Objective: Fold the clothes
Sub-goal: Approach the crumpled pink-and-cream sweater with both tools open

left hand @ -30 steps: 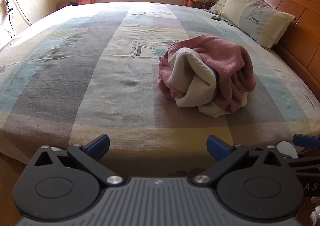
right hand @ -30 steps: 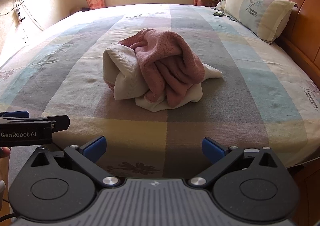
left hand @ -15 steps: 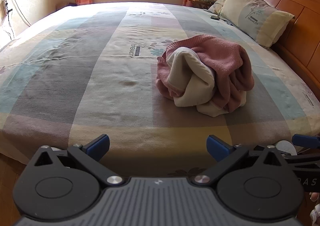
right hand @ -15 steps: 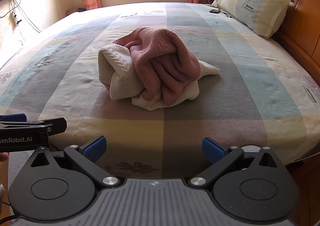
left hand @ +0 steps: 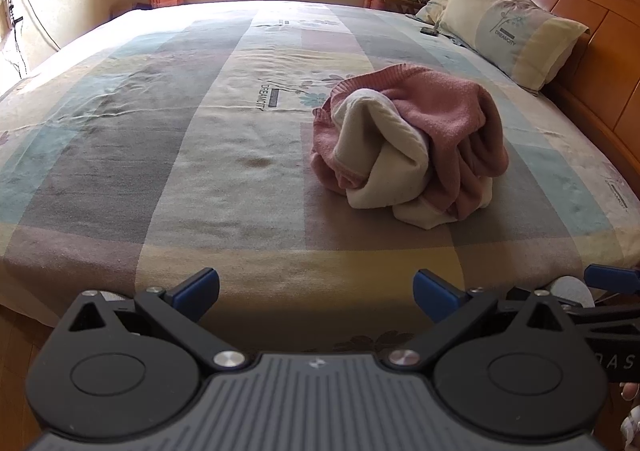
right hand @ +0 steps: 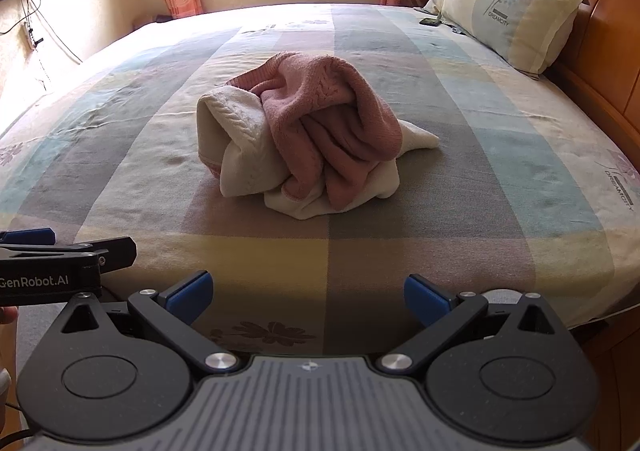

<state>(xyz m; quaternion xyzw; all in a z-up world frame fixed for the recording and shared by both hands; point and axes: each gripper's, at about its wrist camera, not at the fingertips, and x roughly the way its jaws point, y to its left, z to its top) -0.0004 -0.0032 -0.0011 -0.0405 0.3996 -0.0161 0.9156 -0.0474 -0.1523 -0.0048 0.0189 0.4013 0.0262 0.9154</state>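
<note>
the pink and cream knit bundle (right hand: 304,135) on the bed (right hand: 400,251) looks soft, light and floppy. both the left hand-held gripper (left hand: 316,289) and right hand-held gripper (right hand: 307,293) hover with jaws spread wide, empty. i would pinch the ribbed pink hem (left hand: 360,81) on top.

Right hand-held gripper (right hand: 307,293) nearer clothes (right hand: 304,139)

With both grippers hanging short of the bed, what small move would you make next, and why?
Probably ease the right gripper forward toward the crumpled pink and cream knitted garment. Both it and the left gripper are open and empty, and the bundle lies untouched on the patchwork bedsheet.
</note>
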